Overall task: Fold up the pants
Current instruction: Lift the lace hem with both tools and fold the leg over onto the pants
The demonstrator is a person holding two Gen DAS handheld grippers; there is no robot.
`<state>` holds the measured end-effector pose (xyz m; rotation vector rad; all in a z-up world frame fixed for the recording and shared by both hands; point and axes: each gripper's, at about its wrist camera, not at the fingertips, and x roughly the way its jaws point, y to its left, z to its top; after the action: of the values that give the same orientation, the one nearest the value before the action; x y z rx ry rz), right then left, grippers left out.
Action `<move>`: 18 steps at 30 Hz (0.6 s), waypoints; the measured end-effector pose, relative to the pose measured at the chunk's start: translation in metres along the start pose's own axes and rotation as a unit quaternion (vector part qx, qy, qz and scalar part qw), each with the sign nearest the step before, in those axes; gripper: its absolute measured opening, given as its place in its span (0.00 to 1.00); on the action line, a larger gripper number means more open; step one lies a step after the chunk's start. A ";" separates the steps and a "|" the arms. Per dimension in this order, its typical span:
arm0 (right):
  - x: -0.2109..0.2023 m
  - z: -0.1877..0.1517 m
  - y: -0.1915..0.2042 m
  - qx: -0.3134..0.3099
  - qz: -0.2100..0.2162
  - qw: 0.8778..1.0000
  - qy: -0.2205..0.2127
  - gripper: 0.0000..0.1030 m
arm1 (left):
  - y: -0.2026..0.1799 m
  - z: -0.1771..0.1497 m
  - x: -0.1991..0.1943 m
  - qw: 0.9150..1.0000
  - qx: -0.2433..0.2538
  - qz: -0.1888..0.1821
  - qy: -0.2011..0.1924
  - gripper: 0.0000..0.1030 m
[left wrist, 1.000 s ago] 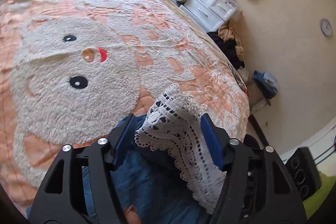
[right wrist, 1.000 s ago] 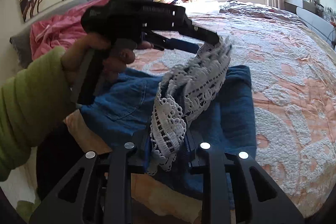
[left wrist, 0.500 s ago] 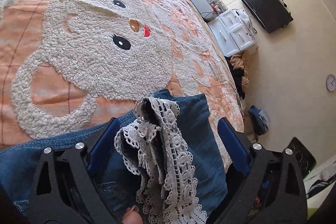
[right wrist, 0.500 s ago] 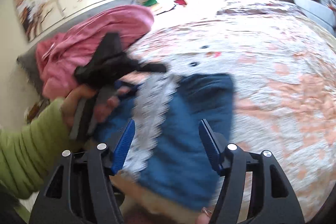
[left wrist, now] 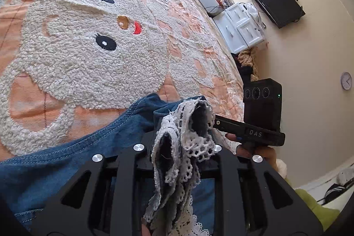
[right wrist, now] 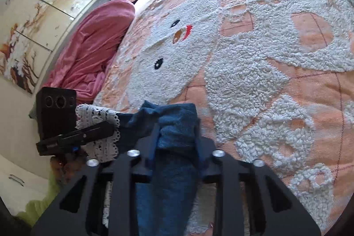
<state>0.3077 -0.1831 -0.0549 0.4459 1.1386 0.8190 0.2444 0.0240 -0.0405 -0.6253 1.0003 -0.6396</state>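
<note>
The pants are blue denim (left wrist: 66,165) with white lace hems (left wrist: 188,136). They lie at the near edge of the orange bedspread. My left gripper (left wrist: 179,136) is shut on the bunched lace hem. My right gripper (right wrist: 177,134) is shut on a fold of the blue denim (right wrist: 177,125). In the right wrist view the left gripper (right wrist: 77,136) sits to the left, with lace (right wrist: 99,116) under it. In the left wrist view the right gripper (left wrist: 254,132) sits just to the right of the lace.
The bedspread carries a fluffy white bear face (left wrist: 88,48), also in the right wrist view (right wrist: 177,48). A pink blanket (right wrist: 95,48) is heaped at the head of the bed. White drawers (left wrist: 241,30) and a black TV (left wrist: 276,1) stand past the bed's far side.
Both grippers were open half a second ago and have shut, the left on the lace hem, the right on the denim. The two grippers now sit side by side.
</note>
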 end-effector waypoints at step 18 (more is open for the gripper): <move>-0.038 -0.015 0.001 -0.093 -0.102 0.987 -0.082 0.55 | 0.018 0.004 -0.004 0.997 -0.020 0.059 -0.037 0.47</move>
<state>0.2871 -0.2133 -0.0363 0.2324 0.9283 0.6873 0.2493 0.0394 -0.0494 -0.6155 0.9751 -0.4903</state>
